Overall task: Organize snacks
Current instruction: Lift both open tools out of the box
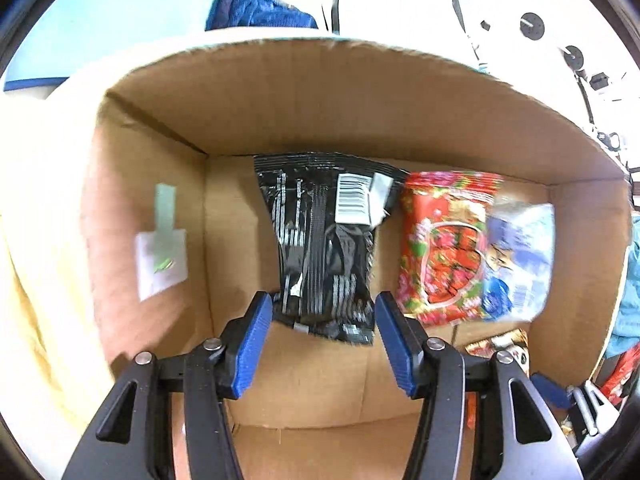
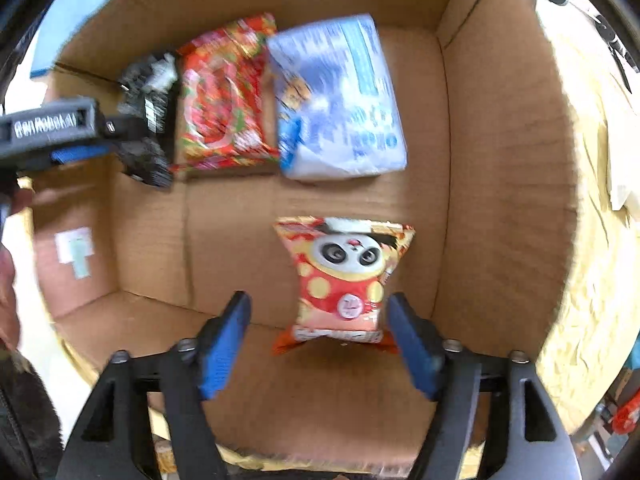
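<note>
Your left gripper [image 1: 324, 312] has let go of the black bag [image 1: 320, 240]; your right gripper [image 2: 318, 320] has let go of the panda bag [image 2: 346, 280]. Lift both straight up out of the box [image 1: 320, 92].

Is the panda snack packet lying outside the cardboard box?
No, the panda snack packet lies on the floor inside the cardboard box.

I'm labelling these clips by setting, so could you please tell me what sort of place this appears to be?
Probably a household room used for packing, though little shows beyond the open brown cardboard box. It stands on a pale yellow cloth, a crumpled blue fabric lies behind, and snack packets such as the red panda-print packet lie inside.
</note>
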{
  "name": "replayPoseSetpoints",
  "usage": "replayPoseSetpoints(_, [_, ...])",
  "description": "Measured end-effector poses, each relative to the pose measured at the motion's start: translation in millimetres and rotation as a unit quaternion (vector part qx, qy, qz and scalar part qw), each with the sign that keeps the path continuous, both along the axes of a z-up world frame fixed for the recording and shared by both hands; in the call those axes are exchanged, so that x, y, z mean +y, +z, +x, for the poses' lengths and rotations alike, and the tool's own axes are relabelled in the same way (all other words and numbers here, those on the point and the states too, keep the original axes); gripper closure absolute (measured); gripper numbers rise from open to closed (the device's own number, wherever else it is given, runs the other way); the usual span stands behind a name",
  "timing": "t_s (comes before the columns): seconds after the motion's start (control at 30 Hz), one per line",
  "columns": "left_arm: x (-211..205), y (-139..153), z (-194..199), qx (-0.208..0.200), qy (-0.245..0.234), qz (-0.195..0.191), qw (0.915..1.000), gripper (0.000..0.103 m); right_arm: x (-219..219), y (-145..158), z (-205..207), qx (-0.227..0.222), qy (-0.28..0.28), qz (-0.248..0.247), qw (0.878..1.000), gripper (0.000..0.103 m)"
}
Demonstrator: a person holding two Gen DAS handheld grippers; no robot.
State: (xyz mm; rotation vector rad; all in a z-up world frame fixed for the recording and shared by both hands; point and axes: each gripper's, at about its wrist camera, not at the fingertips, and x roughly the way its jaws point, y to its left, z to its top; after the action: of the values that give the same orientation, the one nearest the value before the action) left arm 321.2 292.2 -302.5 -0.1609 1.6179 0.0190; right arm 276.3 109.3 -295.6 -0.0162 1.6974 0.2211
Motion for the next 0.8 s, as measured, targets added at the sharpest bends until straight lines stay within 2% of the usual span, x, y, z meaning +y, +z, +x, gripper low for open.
replayPoseSetpoints(0.07, [-3.3, 11.1, -8.9, -0.008, -0.002, 0.001, 1.0000, 0.049, 6.1, 17.1, 1.8, -0.017, 0.001, 0.000, 1.000, 0.012])
replayPoseSetpoints(0.17, [-12.0, 30.3, -27.1, -0.024, 0.000, 0.000, 0.9997, 0.049, 4.9, 41.4, 7.2, -0.048, 0.001, -0.011, 0.999, 0.012])
replayPoseSetpoints(0.2, [-13.5, 39.8, -35.6, -0.036, 0.001, 0.001, 0.9993, 0.045, 0.5, 47.7, 6.5, -0.057, -0.001, -0.015, 0.998, 0.012])
replayPoseSetpoints(0.23, [-14.4, 46.5, -39.2, -0.042, 0.001, 0.001, 0.9991, 0.034, -3.5, 52.8, 5.5, -0.064, -0.003, -0.015, 0.998, 0.012])
replayPoseSetpoints(0.33, [-20.0, 67.7, -62.6, -0.070, 0.017, 0.010, 0.9973, 0.018, -15.6, 69.6, 8.3, -0.079, -0.011, -0.009, 0.997, 0.001])
replayPoseSetpoints(0.43, [1.7, 90.0, -61.6, -0.102, 0.025, 0.006, 0.9945, 0.012, -25.1, 76.3, -1.7, -0.091, -0.015, -0.004, 0.996, 0.001])
replayPoseSetpoints(0.57, [-6.0, 114.9, -65.2, -0.132, 0.015, 0.024, 0.9909, 0.011, -28.5, 91.9, -16.6, -0.114, -0.016, -0.004, 0.993, 0.001])
replayPoseSetpoints(0.63, [-10.2, 132.1, -75.2, -0.151, 0.009, 0.027, 0.9881, 0.004, -30.6, 101.0, -23.3, -0.128, -0.012, -0.006, 0.992, 0.001])
replayPoseSetpoints(0.8, [-24.2, 157.5, -87.7, -0.185, 0.005, 0.032, 0.9821, 0.001, -40.6, 133.7, -41.4, -0.162, -0.003, -0.005, 0.987, 0.000])
